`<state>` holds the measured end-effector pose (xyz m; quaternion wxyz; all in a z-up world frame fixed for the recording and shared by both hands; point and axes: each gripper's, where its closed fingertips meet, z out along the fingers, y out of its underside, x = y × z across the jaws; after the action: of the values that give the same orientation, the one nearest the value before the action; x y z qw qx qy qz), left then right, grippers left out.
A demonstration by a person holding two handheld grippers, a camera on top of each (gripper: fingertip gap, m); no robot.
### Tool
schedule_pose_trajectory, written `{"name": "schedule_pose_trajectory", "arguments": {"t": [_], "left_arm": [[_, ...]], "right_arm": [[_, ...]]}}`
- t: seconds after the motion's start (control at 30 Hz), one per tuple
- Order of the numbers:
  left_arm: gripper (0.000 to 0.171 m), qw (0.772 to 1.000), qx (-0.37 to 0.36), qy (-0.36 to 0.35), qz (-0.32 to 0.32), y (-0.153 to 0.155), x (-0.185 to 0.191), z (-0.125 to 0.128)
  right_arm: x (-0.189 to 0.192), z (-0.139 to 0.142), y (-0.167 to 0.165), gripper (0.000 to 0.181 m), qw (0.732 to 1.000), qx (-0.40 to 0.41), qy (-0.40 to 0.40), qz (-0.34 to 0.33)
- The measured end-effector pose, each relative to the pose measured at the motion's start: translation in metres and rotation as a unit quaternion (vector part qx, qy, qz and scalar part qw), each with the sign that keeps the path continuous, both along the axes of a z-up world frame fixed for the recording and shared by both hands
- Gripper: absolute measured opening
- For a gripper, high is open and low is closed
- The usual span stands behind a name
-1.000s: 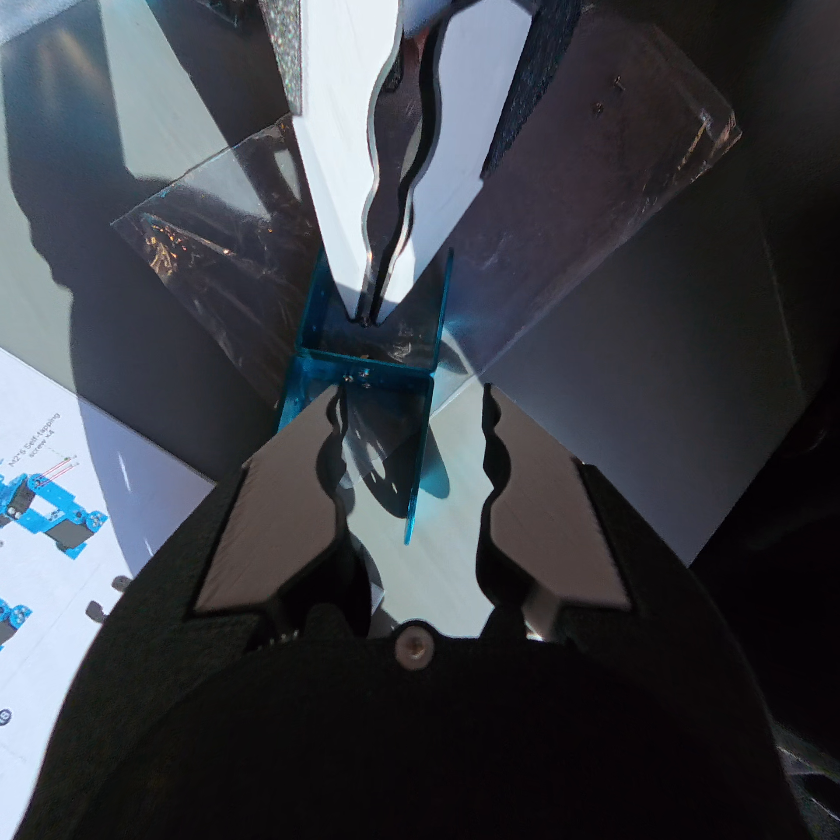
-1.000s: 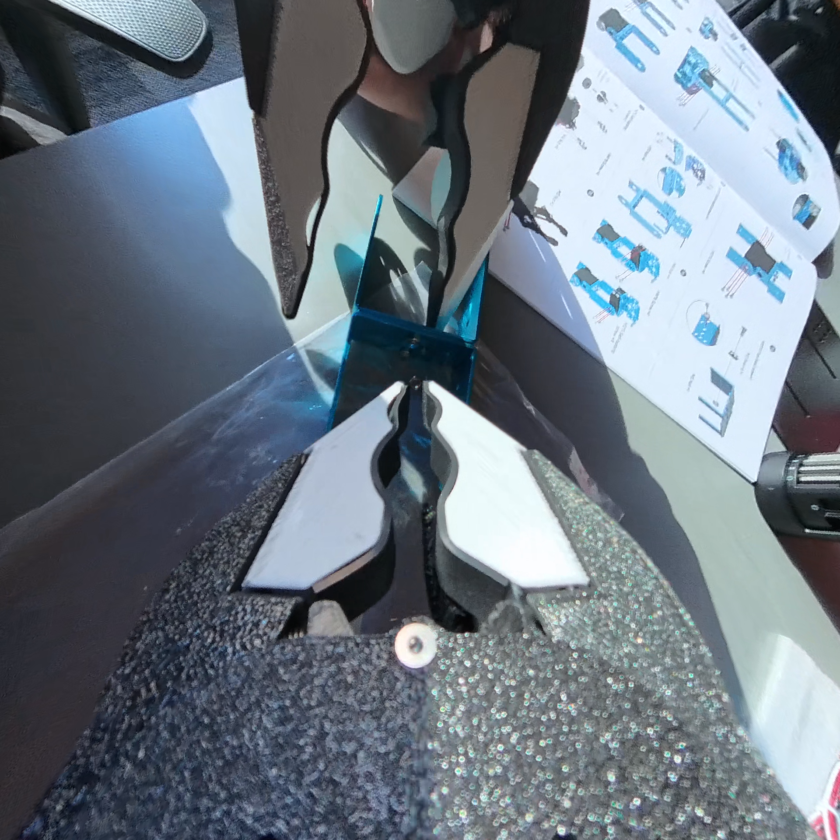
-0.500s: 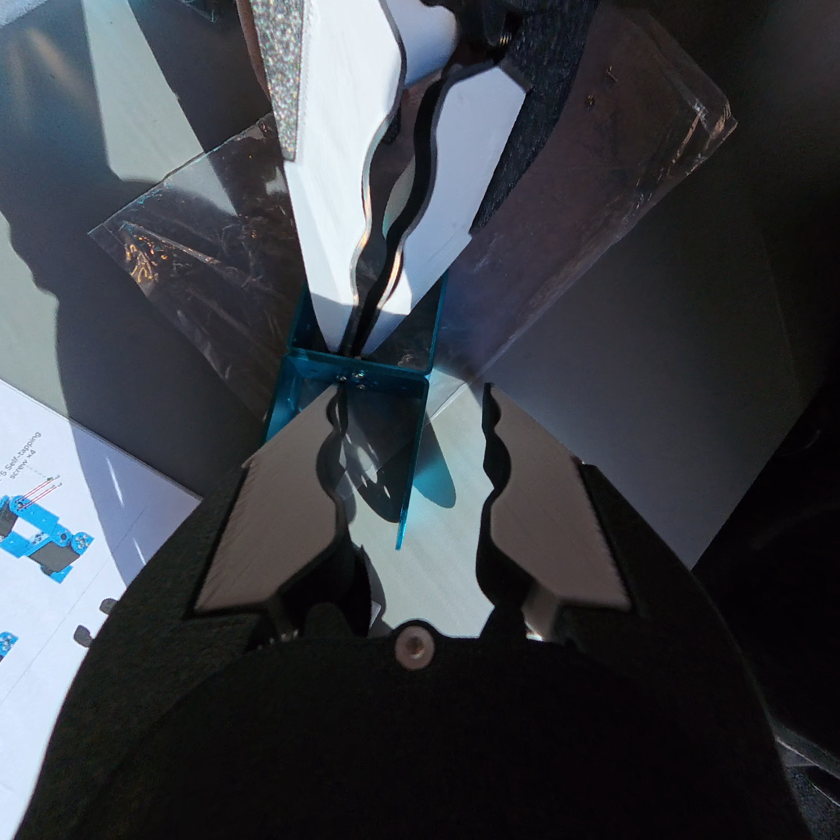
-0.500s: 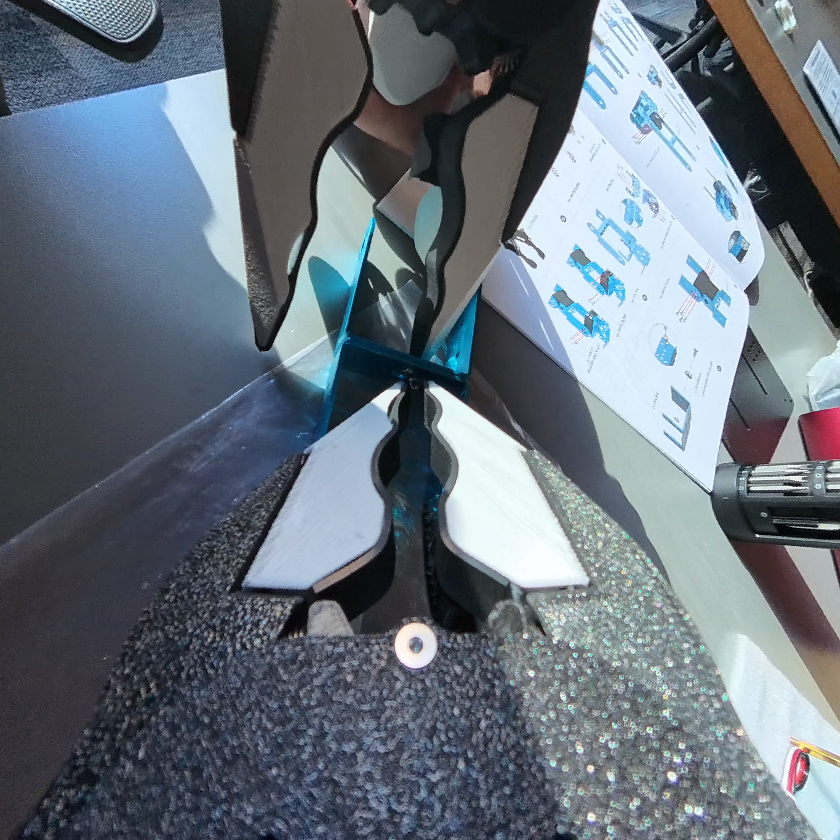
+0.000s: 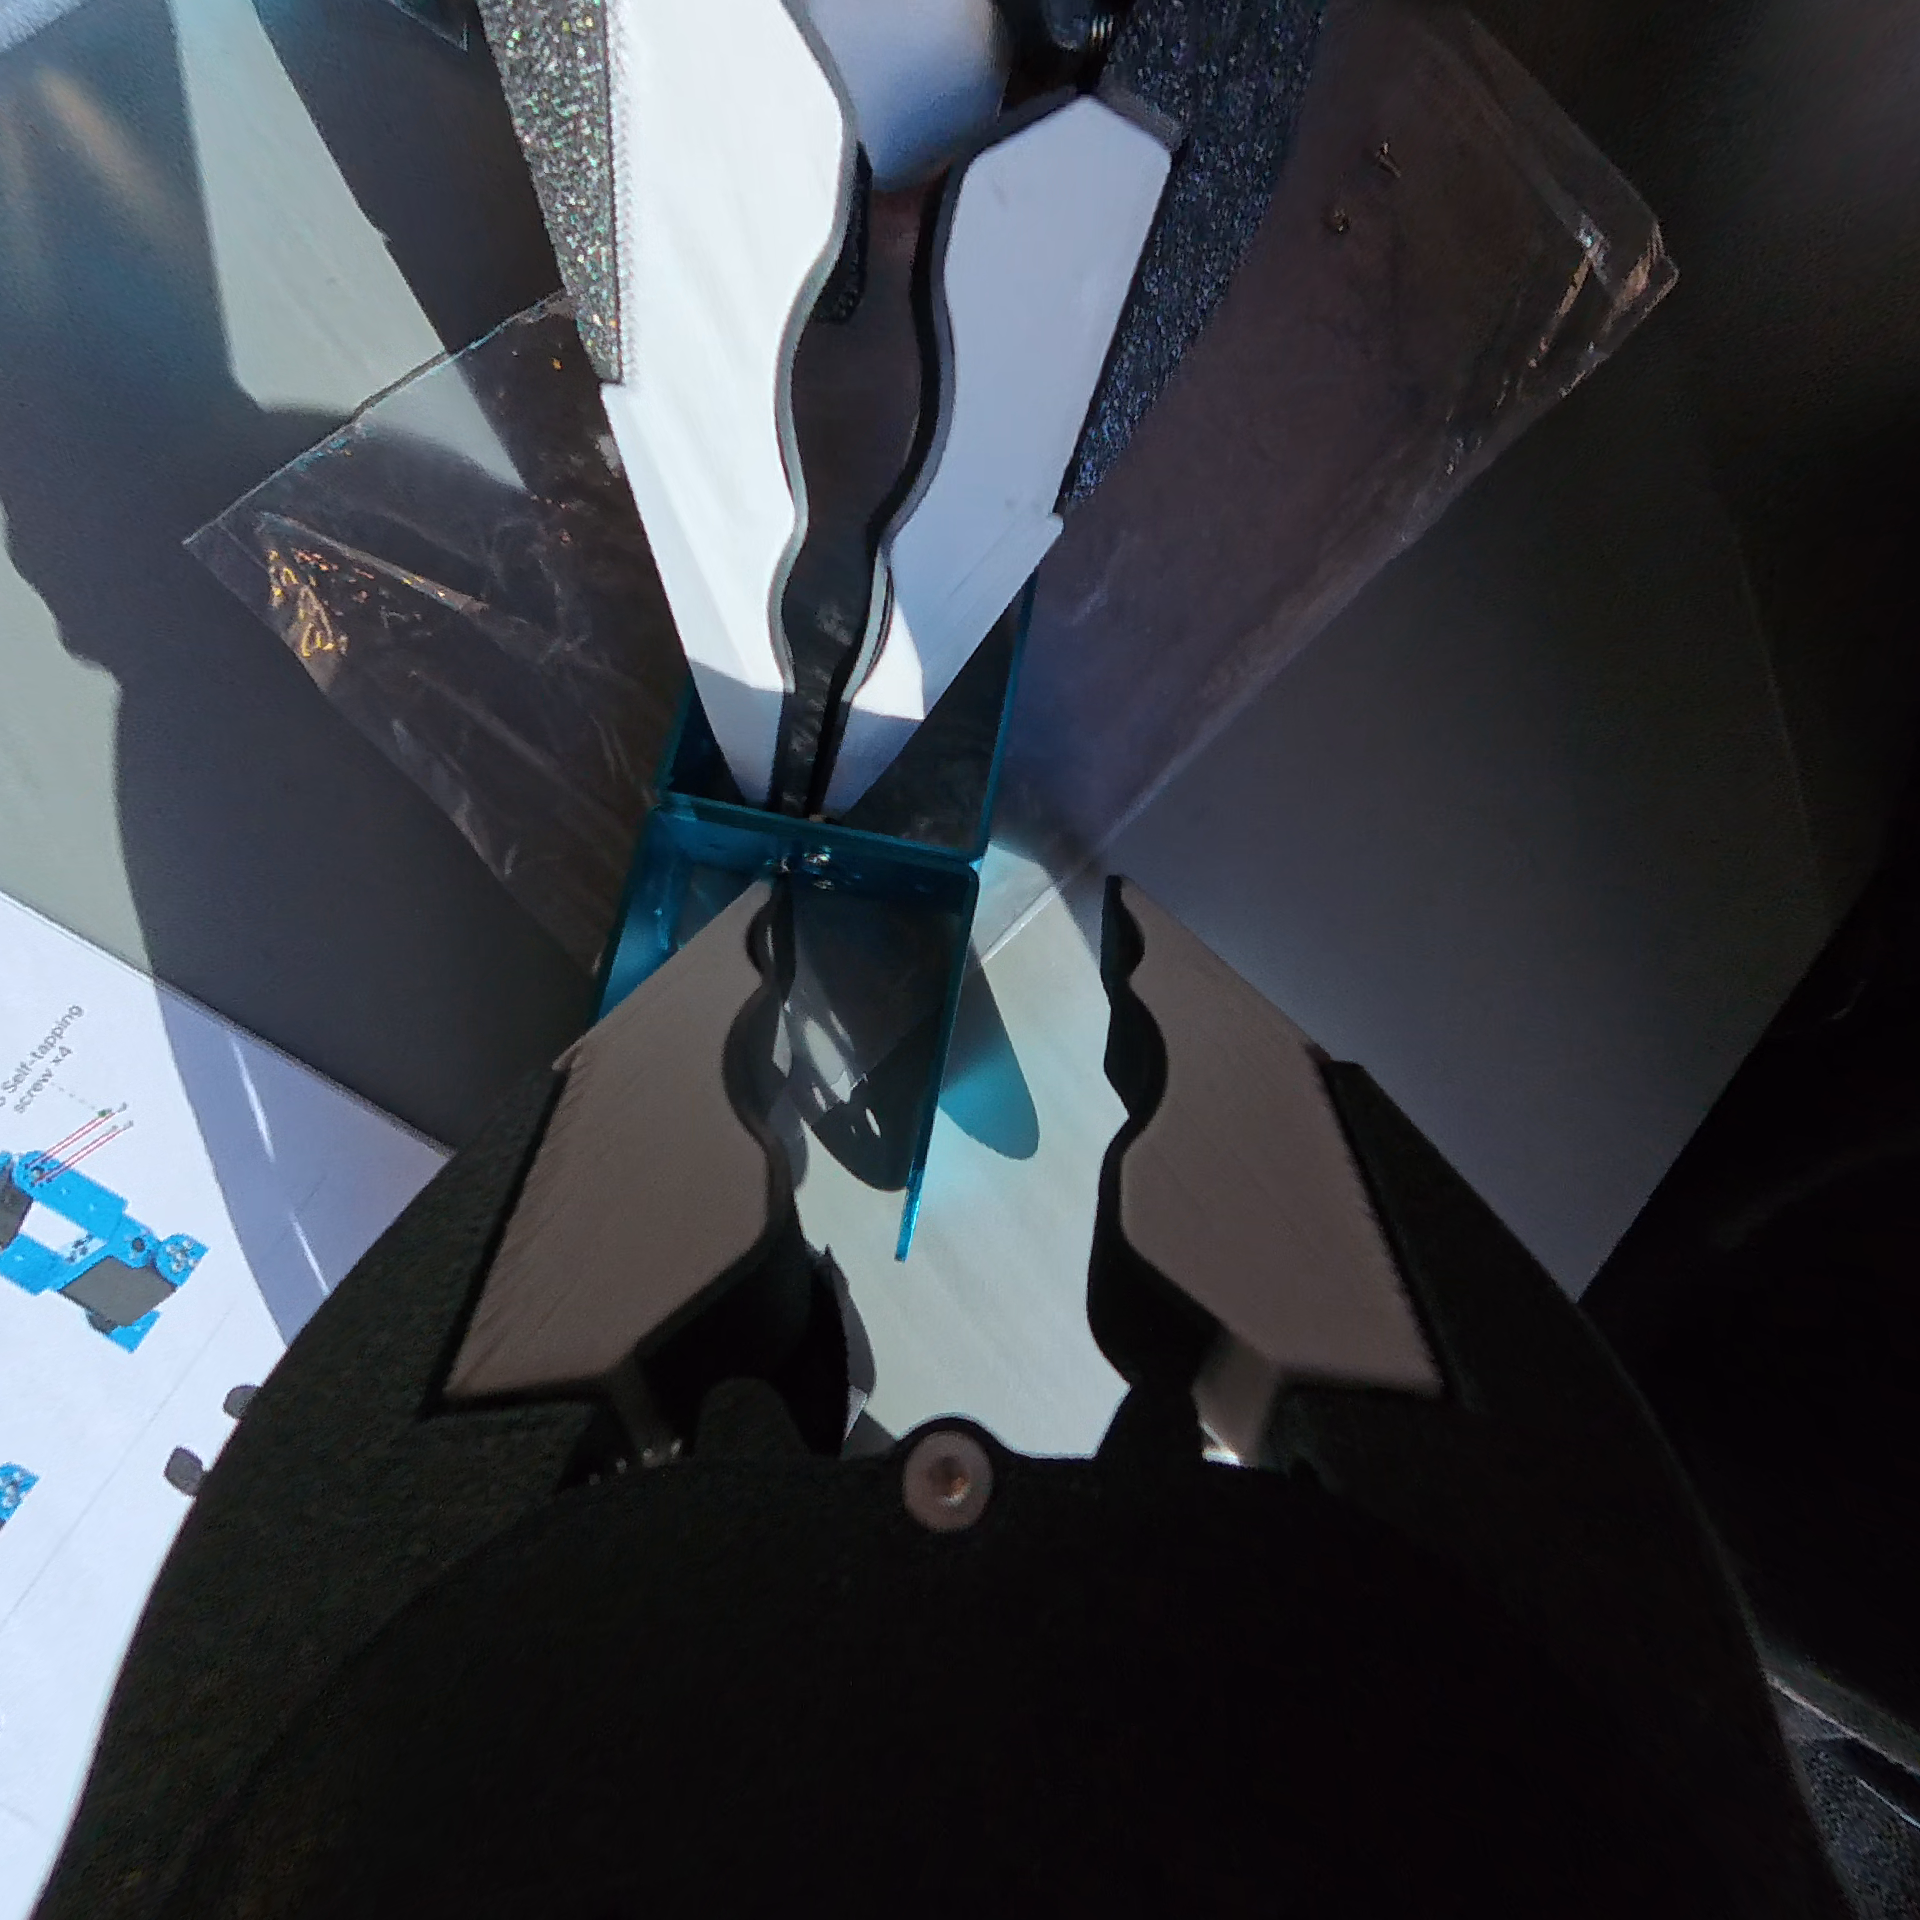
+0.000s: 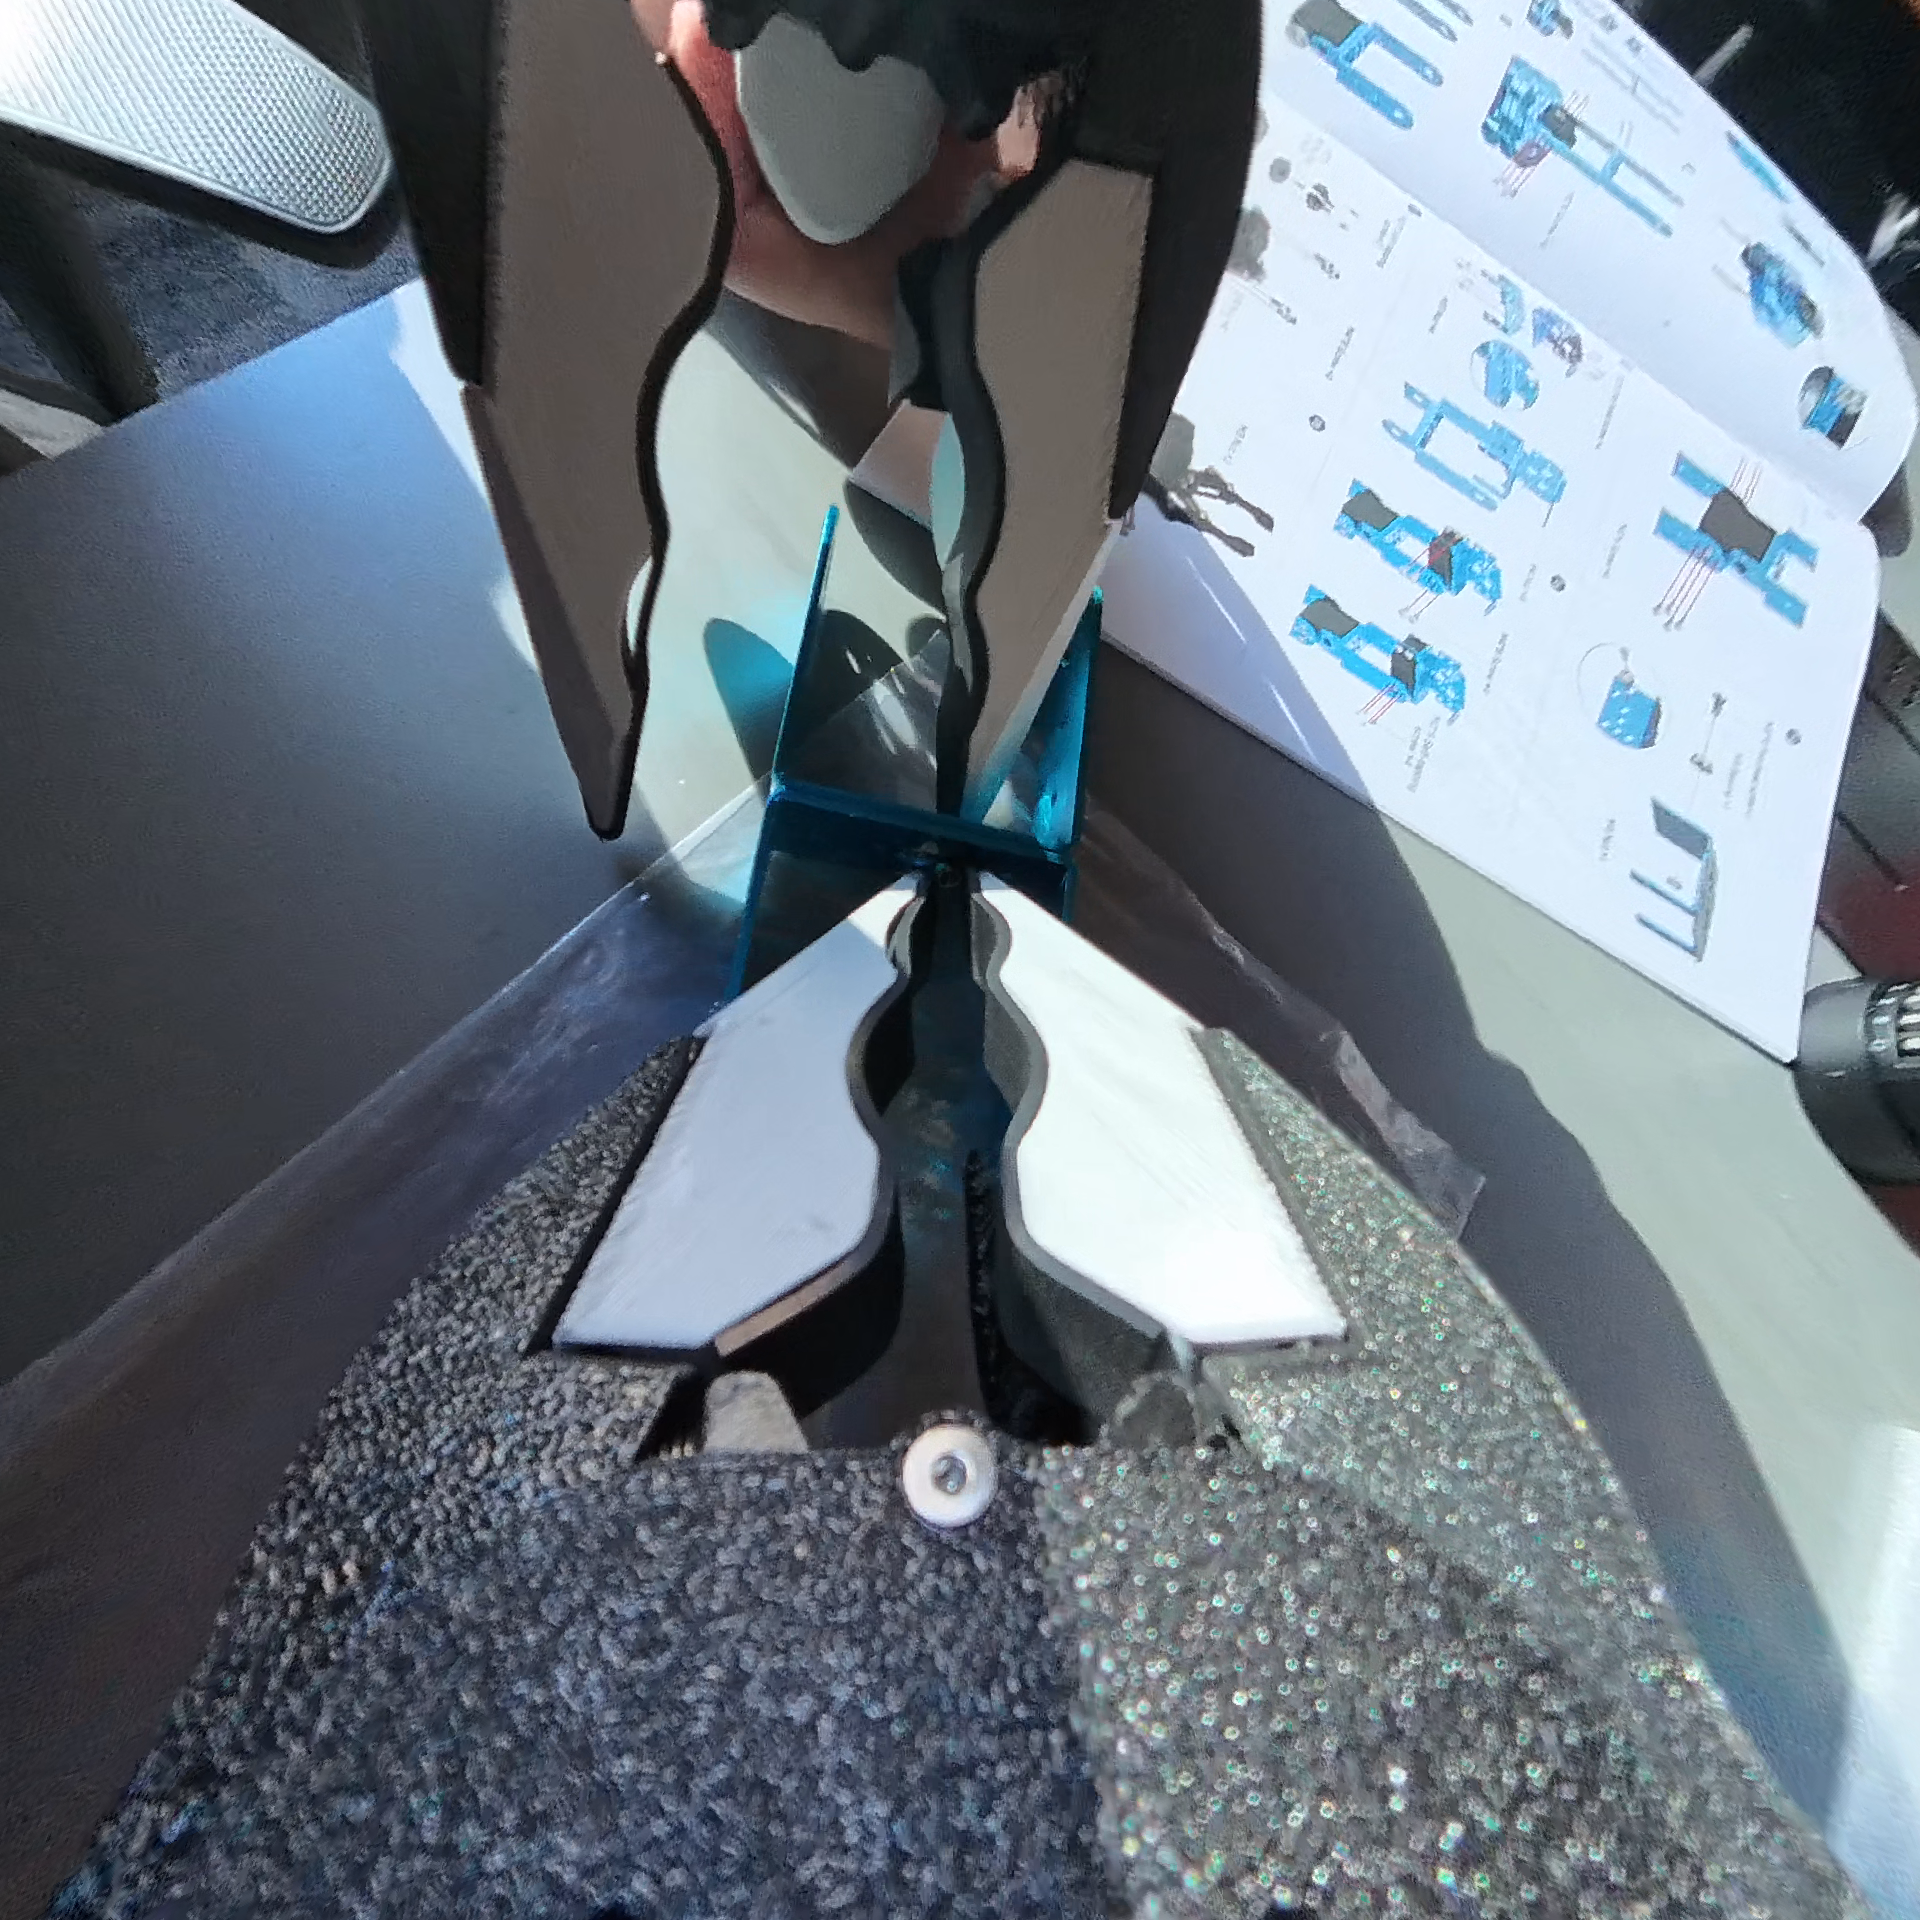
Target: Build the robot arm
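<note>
A blue metal bracket (image 5: 883,871) with a cross wall and two side walls stands on a clear plastic sheet (image 5: 1351,520). My left gripper (image 5: 935,894) is open. Its left finger (image 5: 665,1091) reaches into the bracket's near bay and its right finger (image 5: 1226,1091) is outside the right side wall. My right gripper (image 6: 943,881) is shut, with its tips at the small screw on the cross wall of the bracket (image 6: 1029,831). I cannot see anything pinched between its tips. It comes in from the far side in the left wrist view (image 5: 805,800). The left gripper (image 6: 790,790) faces it in the right wrist view.
An open instruction booklet (image 6: 1507,520) with blue drawings lies right of the bracket, and also shows in the left wrist view (image 5: 104,1247). A black screwdriver handle (image 6: 1870,1039) lies at the right edge. The clear sheet (image 6: 520,1039) spreads left. A grey mesh chair part (image 6: 187,125) stands beyond the table.
The right gripper has leaned in closer over the bracket, its tips staying at the cross wall. The left gripper stays open around the right side wall. The bracket has barely moved.
</note>
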<state>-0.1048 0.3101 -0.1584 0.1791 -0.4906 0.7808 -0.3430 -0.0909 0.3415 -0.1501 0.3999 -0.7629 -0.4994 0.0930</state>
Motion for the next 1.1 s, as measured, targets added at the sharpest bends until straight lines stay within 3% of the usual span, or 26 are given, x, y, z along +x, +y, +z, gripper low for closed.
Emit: {"name": "schedule_pose_trajectory", "arguments": {"t": [0.4,1.1], "left_arm": [[0.058,1.000,0.000,0.001,-0.003,-0.0028,0.0002,-0.0005],[0.058,1.000,0.005,0.003,-0.003,-0.0038,-0.0015,-0.0020]], "right_arm": [[-0.0003,-0.0037,-0.0031,0.005,0.989,-0.133,0.043,-0.053],[0.0005,-0.0032,-0.0037,0.007,0.991,-0.120,0.024,-0.056]]}}
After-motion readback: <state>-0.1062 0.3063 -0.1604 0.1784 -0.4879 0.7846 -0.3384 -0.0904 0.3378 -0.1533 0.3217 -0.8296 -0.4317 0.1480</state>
